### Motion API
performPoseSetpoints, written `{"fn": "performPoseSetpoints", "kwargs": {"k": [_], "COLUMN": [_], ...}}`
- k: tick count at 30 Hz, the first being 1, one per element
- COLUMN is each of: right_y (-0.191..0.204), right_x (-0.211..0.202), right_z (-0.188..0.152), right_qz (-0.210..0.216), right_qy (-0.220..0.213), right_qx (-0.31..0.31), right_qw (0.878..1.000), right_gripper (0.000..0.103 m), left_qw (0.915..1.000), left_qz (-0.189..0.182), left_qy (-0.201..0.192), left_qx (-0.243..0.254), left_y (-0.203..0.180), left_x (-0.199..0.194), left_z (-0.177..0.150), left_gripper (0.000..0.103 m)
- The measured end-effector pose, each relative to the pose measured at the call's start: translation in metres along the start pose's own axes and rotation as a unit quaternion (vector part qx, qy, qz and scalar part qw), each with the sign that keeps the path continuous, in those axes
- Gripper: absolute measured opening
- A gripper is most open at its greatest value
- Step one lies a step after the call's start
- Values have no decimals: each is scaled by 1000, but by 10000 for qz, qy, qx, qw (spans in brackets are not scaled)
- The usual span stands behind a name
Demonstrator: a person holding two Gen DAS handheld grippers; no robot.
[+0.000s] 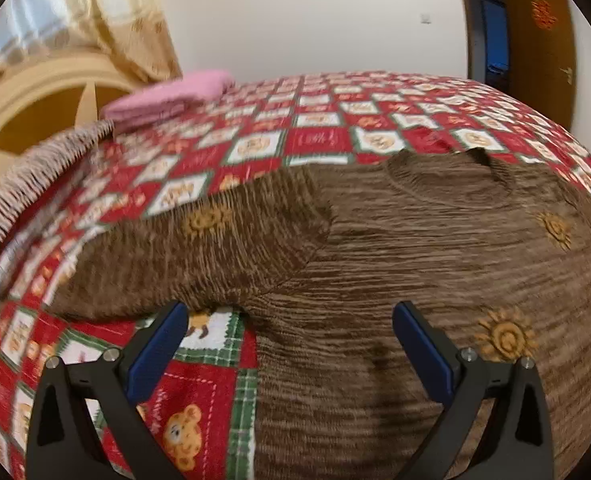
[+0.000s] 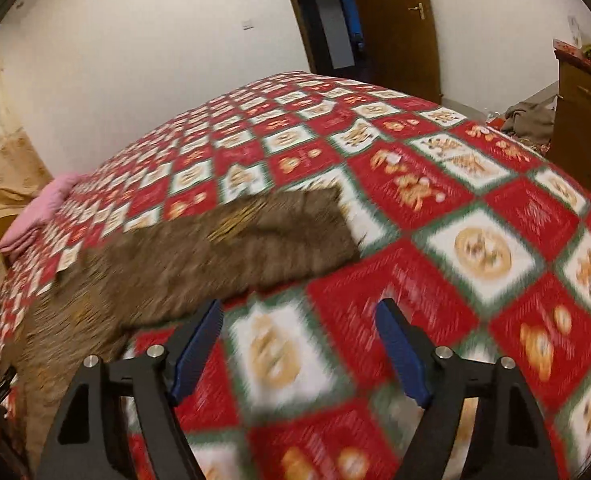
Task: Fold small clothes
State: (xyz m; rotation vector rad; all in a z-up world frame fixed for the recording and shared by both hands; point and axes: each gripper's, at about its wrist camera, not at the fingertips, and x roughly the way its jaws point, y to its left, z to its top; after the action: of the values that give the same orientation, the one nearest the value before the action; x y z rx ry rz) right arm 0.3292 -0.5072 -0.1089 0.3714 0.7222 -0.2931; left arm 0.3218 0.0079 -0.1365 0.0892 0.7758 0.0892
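The brown sweater (image 1: 415,260) lies flat on the bed's red patchwork quilt (image 1: 315,120), so it is easy to fold. The left claw (image 1: 289,312) is wide apart and empty at the picture's bottom, near the sleeve (image 1: 199,248). The right claw (image 2: 299,308) is apart too, over bare quilt, holding nothing.

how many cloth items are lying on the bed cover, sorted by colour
brown: 1, the ribbed sweater with sun motifs, spread flat
pink: 1, the folded pink stack at the far end of the bed cover
striped pale: 1, the striped cloth at the left edge
total: 3
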Motion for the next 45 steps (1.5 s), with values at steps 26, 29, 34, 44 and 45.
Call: {"fn": "performPoseSetpoints", "kwargs": {"k": [26,29,34,44,45], "right_y": [36,69,133,130,112], "right_x": [55,34,8,38,42], "right_z": [84,94,99,93,93], "right_qz": [216,207,373,169,60], "right_qy": [0,-227,-470,224,200], "right_qx": [-326,-731,-1470,-1483,-1314], "right_qw": [9992,9968,9873,9885,9911], "right_gripper": [10,7,5,64,75], "left_qw": [9932,9925,9901,9833,9832], "left_qz": [-521,-572,-678,-963,-969], "left_qy": [387,377,339,277,269], "left_qx": [-966,-1017,-1178,-1520,-1524], "left_y": [24,27,32,44,44], "left_x": [24,25,24,25,25], "left_z": [-7,-8,-10,-14,-14], "left_gripper": [103,103,103,103,103]}}
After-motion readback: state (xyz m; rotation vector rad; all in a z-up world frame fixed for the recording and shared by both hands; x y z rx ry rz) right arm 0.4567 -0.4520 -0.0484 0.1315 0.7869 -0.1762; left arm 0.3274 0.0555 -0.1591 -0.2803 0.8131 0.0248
